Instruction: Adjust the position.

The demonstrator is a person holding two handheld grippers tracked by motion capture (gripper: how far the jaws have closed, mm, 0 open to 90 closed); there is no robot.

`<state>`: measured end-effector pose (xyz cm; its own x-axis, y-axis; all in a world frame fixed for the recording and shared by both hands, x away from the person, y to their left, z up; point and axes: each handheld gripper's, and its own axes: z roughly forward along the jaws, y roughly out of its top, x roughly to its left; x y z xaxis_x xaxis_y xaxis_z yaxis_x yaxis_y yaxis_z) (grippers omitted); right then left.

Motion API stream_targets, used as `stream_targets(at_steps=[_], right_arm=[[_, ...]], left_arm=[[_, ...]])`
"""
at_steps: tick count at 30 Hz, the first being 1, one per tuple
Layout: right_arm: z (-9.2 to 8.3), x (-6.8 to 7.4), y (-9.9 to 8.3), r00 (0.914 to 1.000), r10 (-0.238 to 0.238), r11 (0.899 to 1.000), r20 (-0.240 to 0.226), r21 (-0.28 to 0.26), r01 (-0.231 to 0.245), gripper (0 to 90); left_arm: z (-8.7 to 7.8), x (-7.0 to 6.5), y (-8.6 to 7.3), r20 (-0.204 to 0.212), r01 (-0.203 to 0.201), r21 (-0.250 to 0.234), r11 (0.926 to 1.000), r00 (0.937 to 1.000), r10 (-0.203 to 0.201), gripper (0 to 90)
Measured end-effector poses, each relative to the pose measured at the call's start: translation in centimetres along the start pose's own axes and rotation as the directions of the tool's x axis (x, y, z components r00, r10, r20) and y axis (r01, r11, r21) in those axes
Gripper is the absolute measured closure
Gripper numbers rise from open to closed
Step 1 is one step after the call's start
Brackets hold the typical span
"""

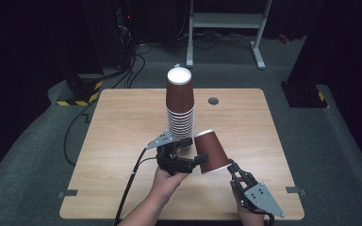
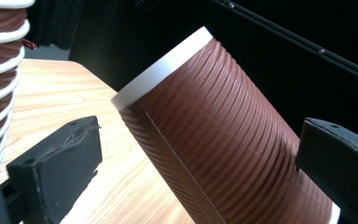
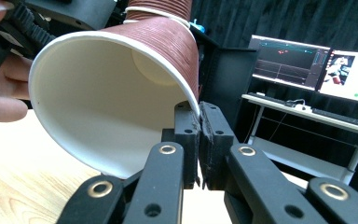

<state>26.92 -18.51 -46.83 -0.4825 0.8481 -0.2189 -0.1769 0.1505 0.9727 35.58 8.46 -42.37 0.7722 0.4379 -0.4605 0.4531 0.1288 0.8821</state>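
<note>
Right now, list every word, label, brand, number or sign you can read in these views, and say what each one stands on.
No text can be read.
The held paper cup and the cup stack: plain ribbed brown walls with white rims, no print.
The two monitors in the right gripper view: lit with graphs and windows, too small and blurred to read.
The hazard stripes on the floor stand: yellow-black marking, no words.
</note>
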Motion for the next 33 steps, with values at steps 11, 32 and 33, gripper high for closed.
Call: stream_targets(at_steps=[11,32,33], right_arm=[[0.1,0.2,-0.1,0.9999,-0.013,1.0,-0.002,0.014,0.013,86.3],[0.3,-0.8,-0.5,0.9999,0.006,0.997,0.011,0.083,-0.007,86.4],[0.3,-0.8,-0.5,0.9999,0.003,0.996,0.009,0.086,-0.004,86.4]], left_arm=[[-1.4,0.5,-0.8,-0.044,-0.036,-0.002,0.9994,0.9984,0.036,1.5],[-9.7,5.0,-4.5,-0.308,-0.116,0.085,0.9896,0.9415,0.137,2.8],[-10.0,5.3,-4.6,-0.325,-0.128,0.097,0.9871,0.9334,0.153,2.7]])
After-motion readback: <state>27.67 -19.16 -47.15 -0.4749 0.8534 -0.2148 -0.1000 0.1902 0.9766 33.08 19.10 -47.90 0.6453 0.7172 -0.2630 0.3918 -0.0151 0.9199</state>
